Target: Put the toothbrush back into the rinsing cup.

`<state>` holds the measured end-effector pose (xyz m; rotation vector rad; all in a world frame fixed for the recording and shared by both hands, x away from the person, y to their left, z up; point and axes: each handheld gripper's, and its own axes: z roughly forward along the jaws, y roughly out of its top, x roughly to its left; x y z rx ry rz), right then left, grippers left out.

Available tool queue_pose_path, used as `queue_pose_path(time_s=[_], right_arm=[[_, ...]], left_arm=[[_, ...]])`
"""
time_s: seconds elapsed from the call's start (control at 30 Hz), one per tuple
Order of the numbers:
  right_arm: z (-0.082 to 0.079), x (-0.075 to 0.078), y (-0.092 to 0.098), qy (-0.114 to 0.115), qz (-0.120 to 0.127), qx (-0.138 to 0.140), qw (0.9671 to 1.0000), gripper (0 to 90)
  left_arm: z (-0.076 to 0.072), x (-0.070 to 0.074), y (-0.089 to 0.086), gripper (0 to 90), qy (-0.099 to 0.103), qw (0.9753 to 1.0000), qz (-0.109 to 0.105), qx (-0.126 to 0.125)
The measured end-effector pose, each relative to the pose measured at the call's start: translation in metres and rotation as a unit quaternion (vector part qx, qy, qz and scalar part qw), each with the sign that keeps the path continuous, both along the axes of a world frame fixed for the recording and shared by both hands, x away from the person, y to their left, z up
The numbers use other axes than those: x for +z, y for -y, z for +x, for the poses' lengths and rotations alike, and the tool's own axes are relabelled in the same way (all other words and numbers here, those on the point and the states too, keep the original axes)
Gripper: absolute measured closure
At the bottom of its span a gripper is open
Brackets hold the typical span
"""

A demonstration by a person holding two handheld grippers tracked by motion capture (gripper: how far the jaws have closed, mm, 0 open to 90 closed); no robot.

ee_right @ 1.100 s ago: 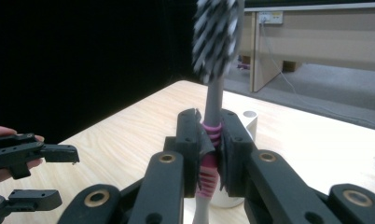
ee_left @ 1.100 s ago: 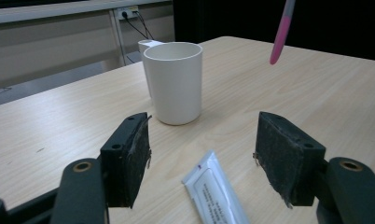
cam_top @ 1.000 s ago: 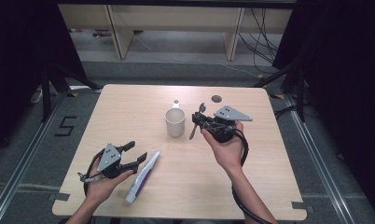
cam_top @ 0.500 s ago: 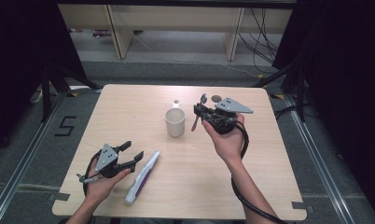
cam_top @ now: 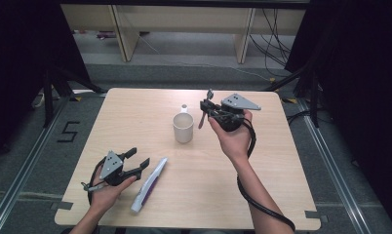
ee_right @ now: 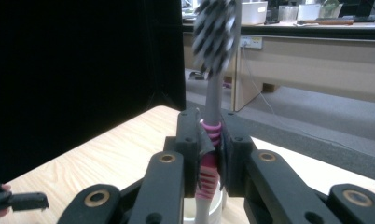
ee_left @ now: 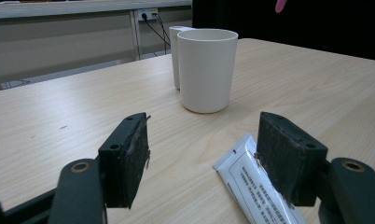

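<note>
Since the earlier frames the right gripper (cam_top: 207,108) has drifted closer above the cup (cam_top: 183,127), jaws clamped on the toothbrush (ee_right: 211,121), which stands upright, bristles up. The handle tip hangs near the cup's rim; lowered off-centre, it could catch the rim and tip the cup. The left gripper (cam_top: 138,160) rests wide open beside the tube (cam_top: 149,185) on the table (cam_top: 282,161).

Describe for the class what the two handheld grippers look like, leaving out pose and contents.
Both the left gripper and right gripper are black, each topped by a grey three-cornered plate. Black cables trail from both. Their fingers are blocky black pads, with brass-coloured rivets at the joints. No sleeves show.
</note>
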<state>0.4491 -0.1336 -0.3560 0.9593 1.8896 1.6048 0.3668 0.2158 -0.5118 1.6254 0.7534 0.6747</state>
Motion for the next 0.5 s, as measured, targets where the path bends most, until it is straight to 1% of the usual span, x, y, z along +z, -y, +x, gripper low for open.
queue_pose_path(time_s=[0.03,0.07,0.1,0.13,0.17,0.2,0.23,0.27,0.3,0.33,0.4,0.43,0.5], right_arm=[[0.001,0.001,-0.001,0.000,-0.003,-0.001,1.0000,80.7],[0.002,0.002,-0.002,-0.001,0.001,0.001,1.0000,80.7],[0.003,0.003,-0.003,0.000,0.000,-0.002,1.0000,80.6],[0.005,0.003,-0.003,0.007,-0.004,-0.004,1.0000,80.6],[0.006,0.004,-0.004,0.001,-0.002,-0.003,1.0000,80.7],[0.007,0.004,-0.005,0.007,-0.001,-0.004,1.0000,80.7],[0.008,0.005,-0.006,0.002,-0.002,-0.006,1.0000,80.7],[0.010,0.005,-0.007,0.005,-0.003,-0.004,1.0000,80.7],[0.011,0.005,-0.008,0.007,0.001,-0.004,1.0000,80.6],[0.013,0.005,-0.008,0.009,-0.002,-0.004,1.0000,80.7],[0.016,0.004,-0.009,0.010,0.000,-0.009,0.9999,80.7],[0.017,0.004,-0.010,0.006,0.003,-0.009,0.9999,80.7],[0.020,0.004,-0.010,0.010,0.002,-0.011,0.9999,80.7]], left_arm=[[-0.002,0.000,0.000,33.7,-0.011,0.9999,0.007,0.007],[-0.002,0.000,0.000,33.7,-0.011,0.9999,0.007,0.007],[-0.002,-0.001,0.000,33.7,-0.011,0.9999,0.006,0.007],[-0.001,-0.001,0.000,33.7,-0.011,0.9999,0.005,0.007],[-0.001,-0.001,0.000,33.7,-0.011,0.9999,0.004,0.008],[-0.001,-0.001,-0.001,33.7,-0.011,0.9999,0.004,0.008],[-0.001,-0.002,-0.001,33.7,-0.011,0.9999,0.006,0.009],[0.001,-0.003,-0.001,33.7,-0.001,1.0000,0.001,0.002],[-0.001,-0.002,-0.001,33.6,-0.010,0.9999,0.006,0.009],[-0.001,-0.003,-0.001,33.7,-0.011,0.9999,0.004,0.009],[-0.001,-0.004,-0.001,33.7,-0.013,0.9999,0.005,0.009],[-0.001,-0.004,-0.001,33.6,-0.012,0.9999,0.005,0.010],[-0.001,-0.004,-0.001,33.7,-0.012,0.9999,0.005,0.010]])
